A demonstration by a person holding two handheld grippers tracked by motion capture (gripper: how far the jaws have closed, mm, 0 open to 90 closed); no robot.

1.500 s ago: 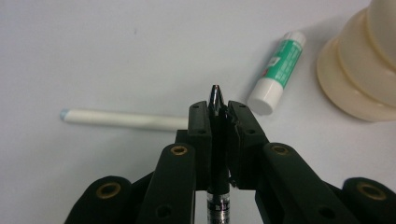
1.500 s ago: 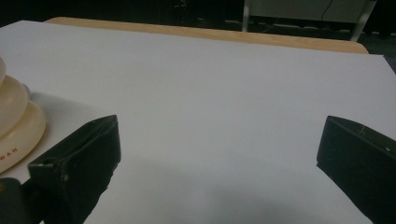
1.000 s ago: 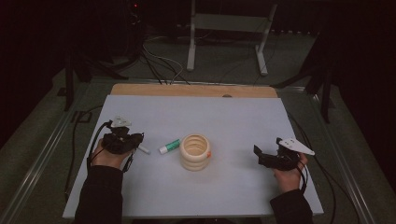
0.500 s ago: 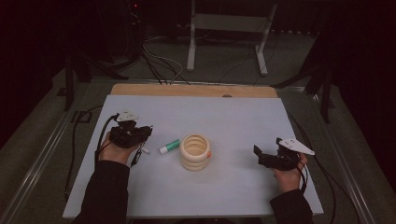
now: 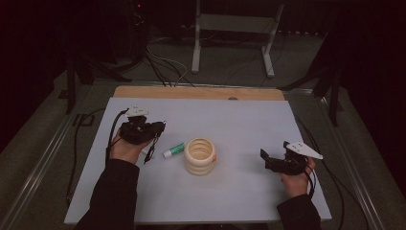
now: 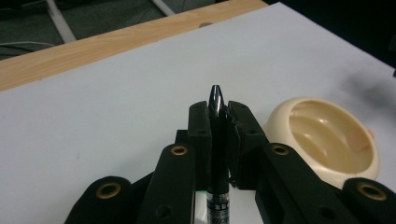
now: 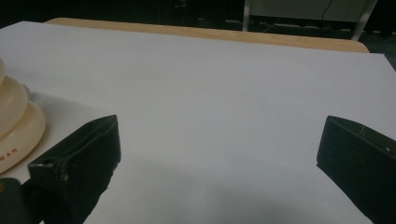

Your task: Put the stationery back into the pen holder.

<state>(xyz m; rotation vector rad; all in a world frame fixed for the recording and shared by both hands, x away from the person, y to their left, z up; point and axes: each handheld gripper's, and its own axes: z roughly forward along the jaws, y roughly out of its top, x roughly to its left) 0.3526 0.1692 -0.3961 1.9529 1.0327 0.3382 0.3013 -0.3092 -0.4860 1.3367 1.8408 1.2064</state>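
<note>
The left gripper (image 6: 218, 122) is clenched on a slim black pen (image 6: 217, 140), which stands between the jaws at the centre of the left gripper view with its pointed tip poking out past them. In the high view this gripper (image 5: 154, 128) sits at centre left, raised over the white bench (image 5: 249, 120). The cream ribbed ring-shaped holder (image 5: 200, 156) stands at the middle of that frame, and its hollow (image 6: 327, 135) shows at the right of the left gripper view.

The step in hand looks like carrying the pen to the holder. To do it well, bring the tip over the middle of the opening, turn the pen towards upright, and lower it inside the rim before letting go, so it neither catches the wall nor tips the holder.

A small white tube with a green cap (image 5: 173, 150) lies on the bench between the left gripper and the holder, just beside the likely path; passing above it avoids a knock. The right gripper (image 5: 274, 162), at lower right, rests on the bench with jaws released and nothing between them, well apart from the holder.
</note>
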